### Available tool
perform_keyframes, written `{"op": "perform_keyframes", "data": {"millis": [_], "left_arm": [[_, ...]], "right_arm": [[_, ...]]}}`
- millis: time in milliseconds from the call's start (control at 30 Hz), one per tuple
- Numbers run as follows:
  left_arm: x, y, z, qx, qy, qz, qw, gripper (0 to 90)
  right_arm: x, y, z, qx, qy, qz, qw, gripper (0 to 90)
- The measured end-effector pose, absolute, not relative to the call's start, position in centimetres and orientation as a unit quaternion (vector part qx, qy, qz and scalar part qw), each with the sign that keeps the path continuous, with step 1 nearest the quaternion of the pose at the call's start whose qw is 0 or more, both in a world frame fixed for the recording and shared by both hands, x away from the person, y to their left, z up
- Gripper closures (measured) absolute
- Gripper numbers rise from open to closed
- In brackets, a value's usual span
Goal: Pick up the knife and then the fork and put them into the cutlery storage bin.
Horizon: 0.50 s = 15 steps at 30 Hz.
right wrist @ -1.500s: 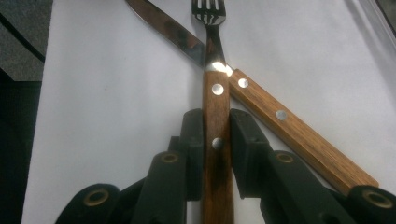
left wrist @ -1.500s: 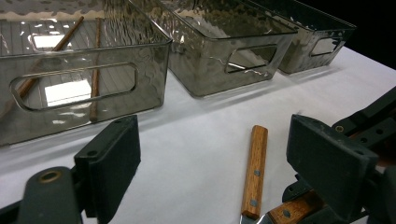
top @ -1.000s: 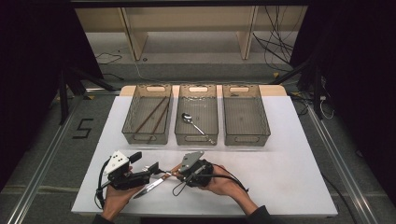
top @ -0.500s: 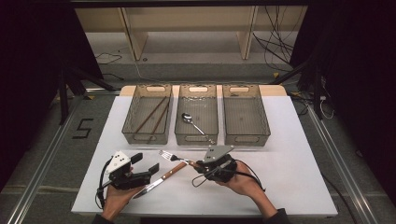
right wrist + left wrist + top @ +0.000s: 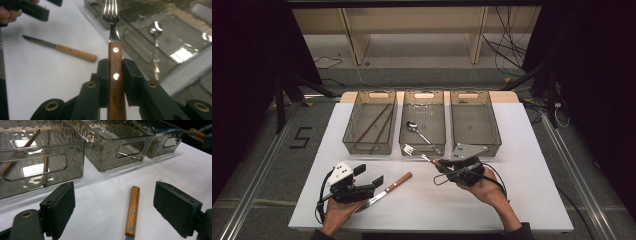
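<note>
High view: on the white bench (image 5: 532,165) stand three smoky clear plastic bins in a row. The left bin (image 5: 354,125) holds two brown chopsticks (image 5: 377,122), the middle bin (image 5: 407,122) a steel spoon (image 5: 414,128), and the right bin (image 5: 492,120) looks empty. The right gripper (image 5: 439,164) hangs just in front of the middle and right bins, and its fingers are clamped on the handle of a wooden-handled steel fork (image 5: 414,151), whose tines point left and away toward the middle bin's near wall. The forearm comes in low from the bottom right, wrist roughly level. The left gripper (image 5: 374,182) rests near the bench's front left, aimed along a wooden-handled table knife (image 5: 384,192) lying flat.

Left gripper view: its fingers (image 5: 61,205) stand wide apart, with the knife's handle (image 5: 132,211) between them, untouched.

Right gripper view: both pads (image 5: 103,80) press the fork's handle (image 5: 115,75) from either side. The tines rise straight ahead, and the spoon (image 5: 155,27) lies beyond to the right.

The step in hand looks like sorting cutlery by kind: the fork is lifted and on its way to a bin. The next move calls for carrying it over a rim, probably the empty right bin's, tipping the tines down and letting go.
</note>
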<state>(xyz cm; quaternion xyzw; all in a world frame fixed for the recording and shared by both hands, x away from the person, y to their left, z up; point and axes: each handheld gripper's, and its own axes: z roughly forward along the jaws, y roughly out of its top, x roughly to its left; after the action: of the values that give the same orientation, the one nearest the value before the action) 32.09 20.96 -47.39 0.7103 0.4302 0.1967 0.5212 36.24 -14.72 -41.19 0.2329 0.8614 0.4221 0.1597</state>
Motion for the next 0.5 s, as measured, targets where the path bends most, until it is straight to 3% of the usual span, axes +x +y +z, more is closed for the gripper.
{"op": "perform_keyframes", "data": {"millis": [500], "left_arm": [[32.1,20.7,-47.5,0.718,0.425,0.192,0.518,17.4]], "right_arm": [[38.2,-19.1,-39.9,0.33,0.812,0.437,0.202,76.7]]}}
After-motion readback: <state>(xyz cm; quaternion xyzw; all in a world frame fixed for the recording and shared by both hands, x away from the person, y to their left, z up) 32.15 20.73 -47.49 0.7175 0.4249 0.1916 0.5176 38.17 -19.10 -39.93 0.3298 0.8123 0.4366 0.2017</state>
